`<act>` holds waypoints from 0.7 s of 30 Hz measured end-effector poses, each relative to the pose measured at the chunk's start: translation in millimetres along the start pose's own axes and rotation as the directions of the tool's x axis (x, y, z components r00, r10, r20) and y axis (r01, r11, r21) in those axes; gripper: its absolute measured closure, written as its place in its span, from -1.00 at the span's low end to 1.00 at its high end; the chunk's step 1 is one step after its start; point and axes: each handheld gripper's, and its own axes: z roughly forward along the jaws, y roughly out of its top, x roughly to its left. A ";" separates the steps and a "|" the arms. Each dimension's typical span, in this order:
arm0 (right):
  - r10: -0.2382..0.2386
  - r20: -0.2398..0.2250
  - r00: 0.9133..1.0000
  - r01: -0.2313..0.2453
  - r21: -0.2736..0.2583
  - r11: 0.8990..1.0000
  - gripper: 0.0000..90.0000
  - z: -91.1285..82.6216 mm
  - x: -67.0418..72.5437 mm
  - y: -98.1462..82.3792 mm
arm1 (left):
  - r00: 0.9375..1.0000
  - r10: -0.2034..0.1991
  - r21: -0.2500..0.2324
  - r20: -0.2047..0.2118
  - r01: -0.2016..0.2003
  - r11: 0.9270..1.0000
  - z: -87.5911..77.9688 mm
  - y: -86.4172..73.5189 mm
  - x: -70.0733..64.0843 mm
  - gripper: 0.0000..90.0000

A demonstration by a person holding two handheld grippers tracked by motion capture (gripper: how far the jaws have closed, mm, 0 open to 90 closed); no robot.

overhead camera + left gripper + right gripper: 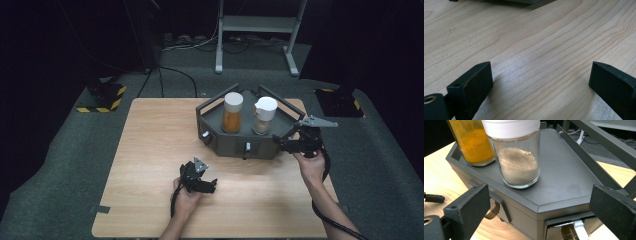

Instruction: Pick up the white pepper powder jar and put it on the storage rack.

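Observation:
A dark grey hexagonal stand (235, 142) sits at the table's back right, with a railed top deck. Two white-lidded glass jars stand on it: orange powder (232, 113) on the left, beige powder (263, 116) on the right. My right gripper (280, 143) is open at the stand's front right corner, touching nothing. In the right gripper view its jaws (539, 212) flank that corner, with the beige jar (517, 157) and the orange jar (472, 142) just behind. A small drawer with a white pull (580, 228) is below. My left gripper (212, 185) rests open on bare wood (541, 50).
The stand's front faces carry small drawers with white pulls (247, 146). The light wooden table (150, 165) stretches bare left of the stand. On the dark floor behind are a metal stand's legs (257, 30), cables and two yellow-black striped plates (102, 97).

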 end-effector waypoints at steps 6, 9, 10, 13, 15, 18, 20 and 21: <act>0.006 -0.001 1.000 -0.006 -0.006 1.000 -0.93 -4.6 -1.7 -5.9 | 1.000 0.000 0.000 0.000 0.000 1.000 0.0 0.0 -0.1 -0.88; 0.010 0.000 1.000 -0.010 -0.010 1.000 -0.93 -8.0 -3.0 -8.8 | 1.000 0.000 0.000 -0.001 0.000 1.000 0.0 -0.1 -0.1 -0.88; 0.010 0.001 1.000 -0.010 -0.013 1.000 -0.93 -9.5 -3.7 -10.1 | 1.000 -0.001 -0.001 -0.001 0.001 1.000 0.0 -0.1 -0.2 -0.88; 0.012 0.005 1.000 -0.012 -0.013 1.000 -0.93 -12.7 -4.3 -12.4 | 1.000 -0.001 -0.001 -0.001 0.001 1.000 0.0 -0.1 -0.2 -0.88; 0.012 0.008 1.000 -0.012 -0.012 1.000 -0.92 -14.6 -4.3 -14.3 | 1.000 -0.001 -0.001 -0.001 0.001 1.000 0.0 -0.1 -0.2 -0.88; 0.012 0.016 1.000 -0.012 -0.010 1.000 -0.92 -17.2 -3.9 -17.5 | 1.000 -0.001 -0.001 -0.001 0.001 1.000 0.0 -0.1 -0.3 -0.88; 0.019 0.019 1.000 -0.018 -0.012 1.000 -0.92 -19.2 -4.2 -20.1 | 1.000 0.000 -0.001 -0.002 0.000 1.000 0.0 -0.1 -0.4 -0.88; 0.019 0.019 1.000 -0.018 -0.012 1.000 -0.92 -19.2 -4.2 -20.1 | 1.000 0.000 -0.001 -0.002 0.000 1.000 0.0 -0.1 -0.4 -0.88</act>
